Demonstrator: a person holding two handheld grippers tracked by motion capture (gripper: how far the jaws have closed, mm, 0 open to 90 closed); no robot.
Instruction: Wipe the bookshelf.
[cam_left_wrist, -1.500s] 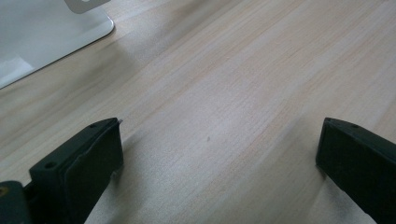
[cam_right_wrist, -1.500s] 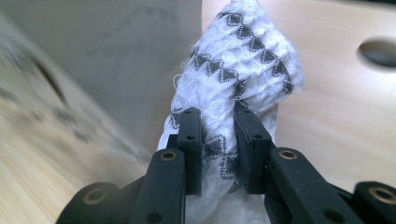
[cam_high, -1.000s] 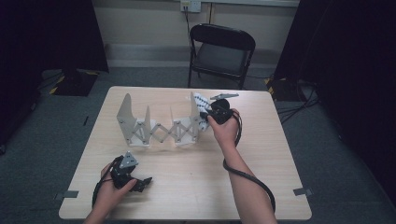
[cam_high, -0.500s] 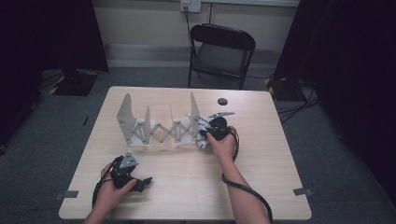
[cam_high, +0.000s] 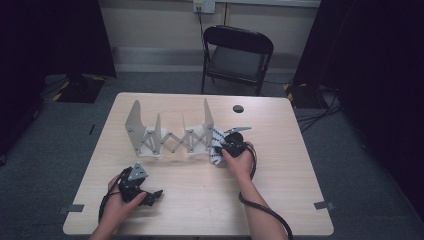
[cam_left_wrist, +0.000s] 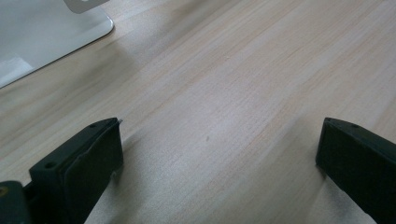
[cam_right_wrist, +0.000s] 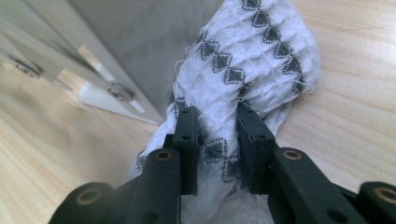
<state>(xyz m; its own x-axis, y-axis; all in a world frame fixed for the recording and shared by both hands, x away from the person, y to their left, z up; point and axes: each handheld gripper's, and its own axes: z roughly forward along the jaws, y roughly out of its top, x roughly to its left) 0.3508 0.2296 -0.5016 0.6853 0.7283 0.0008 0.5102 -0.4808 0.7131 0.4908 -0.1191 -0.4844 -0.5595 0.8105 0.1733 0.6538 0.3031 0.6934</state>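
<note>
Your right gripper (cam_high: 220, 148) pinches the cloth (cam_right_wrist: 243, 70): in the right gripper view both pads press a fold of the white, diamond-patterned weave between them. The cloth sits near the middle of the table (cam_high: 280, 200), touching or just beside the right end of the rack (cam_high: 172, 137), and it bunches ahead of your jaws toward the rack's end plate. Its long axis seems to run straight away from the fingers, though the bunching makes that hard to read. Your left gripper (cam_high: 150, 196) rests near the front left corner, jaws spread wide over bare wood with nothing between them. The right hand is the nearer one, so the coming move likely belongs to it.
</note>
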